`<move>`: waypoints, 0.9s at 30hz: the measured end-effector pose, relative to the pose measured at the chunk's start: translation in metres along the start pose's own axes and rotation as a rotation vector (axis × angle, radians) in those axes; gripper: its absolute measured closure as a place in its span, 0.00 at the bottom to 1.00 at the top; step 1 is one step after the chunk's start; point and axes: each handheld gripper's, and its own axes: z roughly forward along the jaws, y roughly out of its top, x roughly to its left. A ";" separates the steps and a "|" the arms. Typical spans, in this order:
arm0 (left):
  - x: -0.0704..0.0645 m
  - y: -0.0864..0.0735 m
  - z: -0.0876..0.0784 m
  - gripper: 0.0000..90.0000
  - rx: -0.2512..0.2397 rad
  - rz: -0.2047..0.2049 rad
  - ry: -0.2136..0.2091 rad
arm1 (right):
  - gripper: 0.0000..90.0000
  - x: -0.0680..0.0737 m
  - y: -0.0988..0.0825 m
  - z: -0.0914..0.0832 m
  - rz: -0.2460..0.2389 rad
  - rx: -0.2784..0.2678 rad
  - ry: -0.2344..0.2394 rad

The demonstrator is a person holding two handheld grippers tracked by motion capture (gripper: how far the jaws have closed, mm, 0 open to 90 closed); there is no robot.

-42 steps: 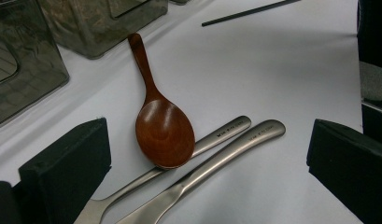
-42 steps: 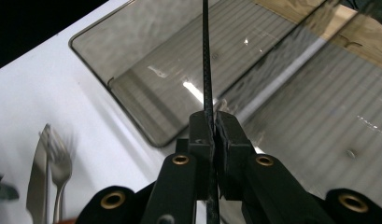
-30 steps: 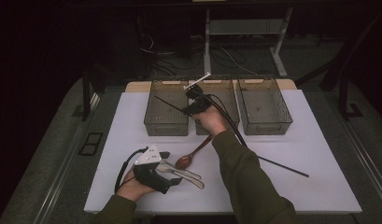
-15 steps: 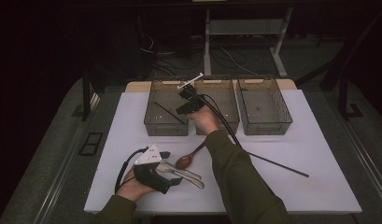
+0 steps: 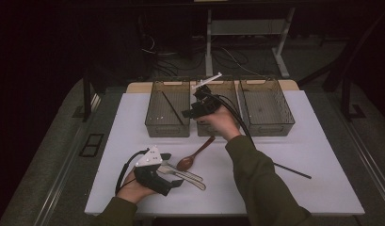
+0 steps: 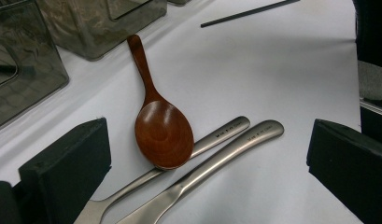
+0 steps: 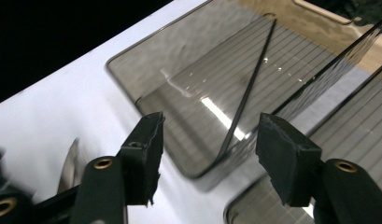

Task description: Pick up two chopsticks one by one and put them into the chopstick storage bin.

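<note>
I am holding my right hand-held gripper (image 5: 198,104) over the seam between the left bin (image 5: 167,109) and the middle bin (image 5: 222,128), its jaws having just been opening and now standing apart with nothing between them. The chopstick (image 7: 247,91) is lying aslant inside the left bin, a thin dark rod leaning from the ribbed floor toward the far wall, which I am reading as sorted where it belongs. My left hand-held gripper (image 5: 169,175) is resting near the front of the white tabletop (image 5: 322,155), jaws wide and empty, aimed at the cutlery waiting in a loose pile. The wooden spoon (image 6: 159,122) is lying glossy and reddish brown, its oval bowl overlapping two brushed steel handles (image 6: 244,139) with stamped lettering. A second chopstick (image 5: 292,170) is lying alone to the right. The three bins are smoky, see-through plastic with rounded corners, lined up along the far edge for sorting.
</note>
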 end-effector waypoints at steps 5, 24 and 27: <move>0.000 0.000 -0.001 0.00 0.006 -0.007 -0.001 | 0.42 -0.003 -0.014 -0.019 -0.027 -0.021 0.015; 0.001 -0.001 -0.002 0.00 0.009 -0.009 -0.001 | 0.36 -0.011 -0.080 -0.091 -0.061 -0.139 0.032; 0.001 -0.001 -0.002 0.00 0.011 -0.006 0.002 | 0.36 -0.013 -0.093 -0.103 -0.061 -0.148 0.018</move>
